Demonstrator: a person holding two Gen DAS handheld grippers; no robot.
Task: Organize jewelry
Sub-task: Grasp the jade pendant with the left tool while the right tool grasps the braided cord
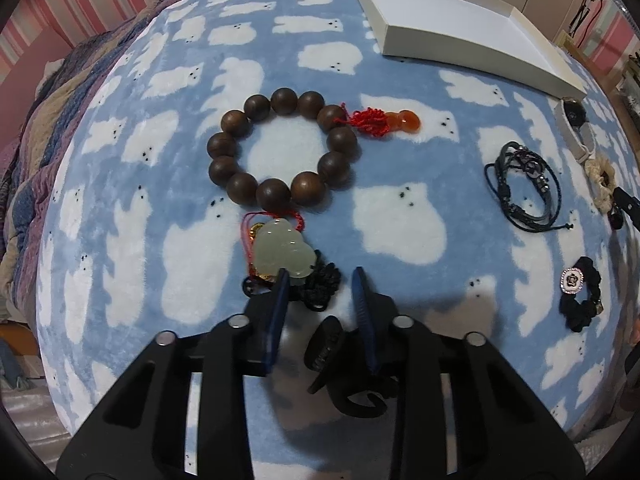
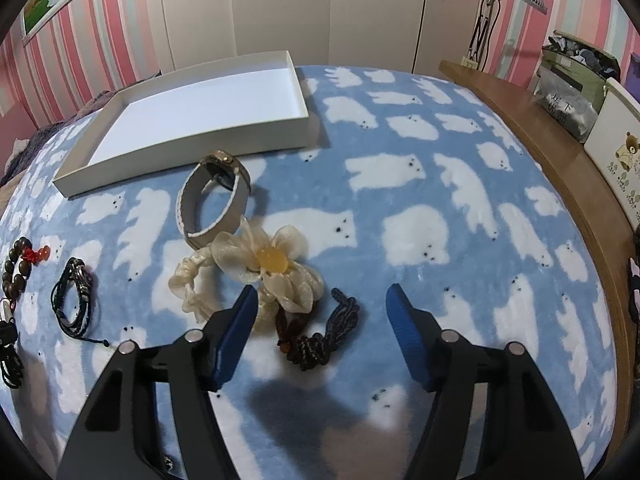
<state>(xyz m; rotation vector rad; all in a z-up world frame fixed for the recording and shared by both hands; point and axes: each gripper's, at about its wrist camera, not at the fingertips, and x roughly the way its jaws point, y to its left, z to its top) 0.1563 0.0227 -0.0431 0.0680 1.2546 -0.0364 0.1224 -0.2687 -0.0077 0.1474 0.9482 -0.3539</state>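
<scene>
Left handheld gripper (image 1: 320, 276): matte black plastic frame, two forked arms with long cut-out slots, four round silver pivot pins across the arms. Fingers (image 1: 280, 300): flat, narrow, faced with dark blue ribbed pads. A black curved hook-like part sits just behind the pads.

Right handheld gripper (image 2: 322, 300): same black slotted frame, four silver pins, brighter blue pads on its fingers (image 2: 404, 328).

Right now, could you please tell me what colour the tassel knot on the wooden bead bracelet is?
Red, on the round brown wooden bead bracelet; clearest in the left wrist view.
</scene>
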